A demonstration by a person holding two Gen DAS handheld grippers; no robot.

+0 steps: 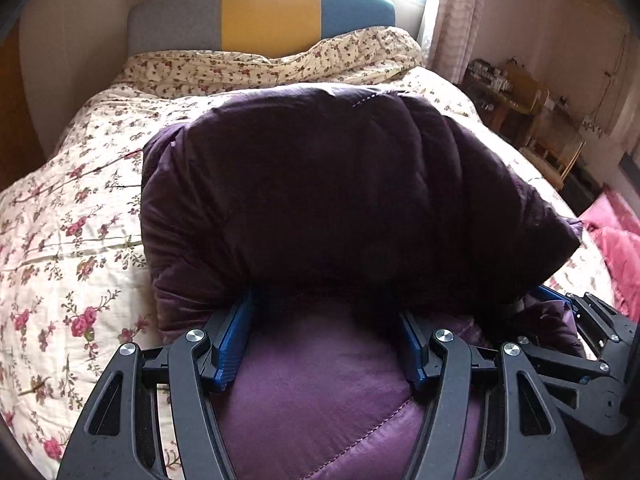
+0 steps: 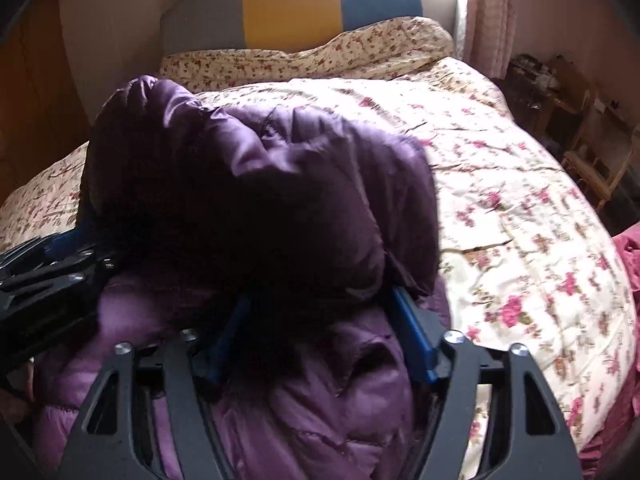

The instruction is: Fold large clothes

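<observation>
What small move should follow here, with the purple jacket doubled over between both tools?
Probably draw both tools back out. The purple puffer jacket already lies folded over on the floral quilt, its folded edge draped over the left tool and right tool, so pulling out would let the fold settle.

Jacket point(image 1: 340, 200) bulk blocks centre of both views. Bed point(image 1: 72, 240) bare at left in left view, at right in right view. Headboard point(image 1: 264, 12) closes top.
</observation>
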